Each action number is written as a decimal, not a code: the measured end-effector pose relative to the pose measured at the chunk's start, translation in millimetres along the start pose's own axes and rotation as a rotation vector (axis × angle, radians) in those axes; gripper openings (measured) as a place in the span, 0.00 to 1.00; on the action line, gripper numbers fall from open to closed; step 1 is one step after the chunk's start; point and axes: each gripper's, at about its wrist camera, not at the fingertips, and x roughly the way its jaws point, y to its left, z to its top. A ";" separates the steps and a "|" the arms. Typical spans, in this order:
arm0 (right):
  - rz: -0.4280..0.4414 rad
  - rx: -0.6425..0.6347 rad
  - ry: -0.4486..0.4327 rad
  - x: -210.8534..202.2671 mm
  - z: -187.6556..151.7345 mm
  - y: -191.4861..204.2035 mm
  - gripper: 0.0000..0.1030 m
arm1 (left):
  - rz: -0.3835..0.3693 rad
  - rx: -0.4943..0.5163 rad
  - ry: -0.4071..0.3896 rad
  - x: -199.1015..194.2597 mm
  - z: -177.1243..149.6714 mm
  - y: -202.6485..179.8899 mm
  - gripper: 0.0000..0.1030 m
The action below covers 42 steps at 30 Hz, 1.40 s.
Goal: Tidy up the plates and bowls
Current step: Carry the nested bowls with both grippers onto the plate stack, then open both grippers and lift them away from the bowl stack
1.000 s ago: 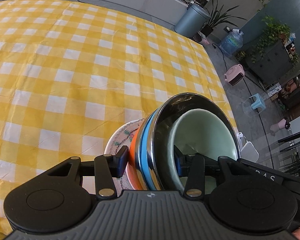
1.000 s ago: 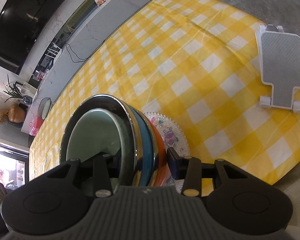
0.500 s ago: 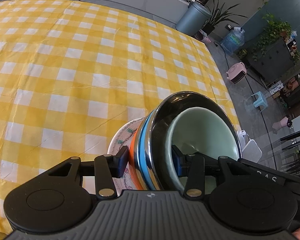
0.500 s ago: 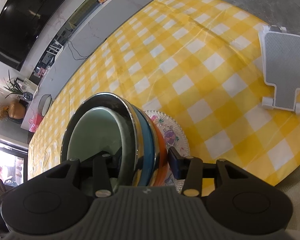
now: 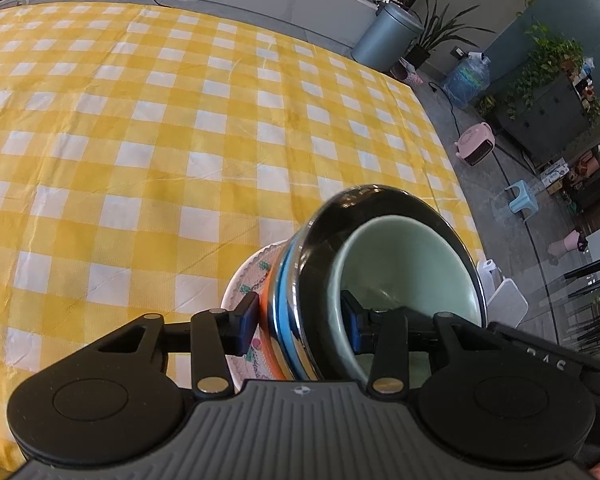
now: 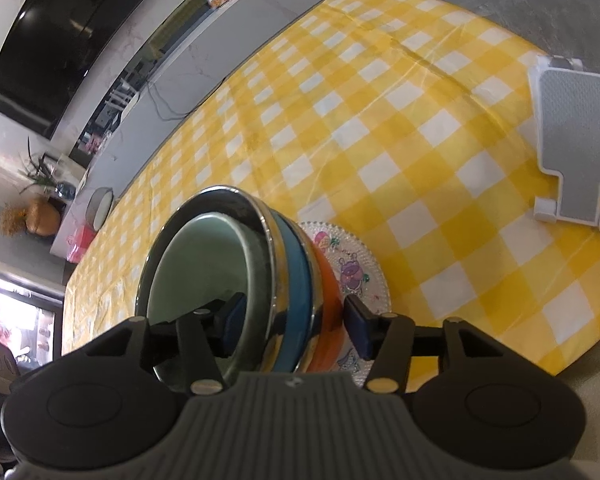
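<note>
Pads of the left gripper (image 5: 300,322) straddle the near wall of the nested bowls (image 5: 289,280), one on the orange bowl's outside and one inside the green bowl (image 5: 412,264). The jaws are closing and look clamped on that wall. The right gripper (image 6: 292,320) straddles the opposite wall the same way. Its outer pad has eased off since a second ago, so a thin sliver of gap now shows beside the orange bowl (image 6: 327,280), and I judge those jaws parted and not gripping.

Little else has shifted. The stack sits in the same spot over the patterned plate (image 6: 360,272), close to the near edge of the yellow checked tablecloth (image 5: 180,140). Whether it rests on the plate or hangs just above it, I cannot tell. My reading is that the stacking is done and release is starting on the right side.

Only the right wrist view shows the cartoon print on the plate and a white stand (image 6: 576,132) lying well apart on the cloth. Only the left wrist view shows the floor past the table's far edge, with a grey bin (image 5: 386,40) and potted plants.
</note>
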 end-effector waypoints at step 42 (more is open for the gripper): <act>0.033 -0.131 -0.302 -90.0 -22.1 46.8 0.86 | 0.150 0.382 -0.474 -142.3 -29.6 -33.2 0.69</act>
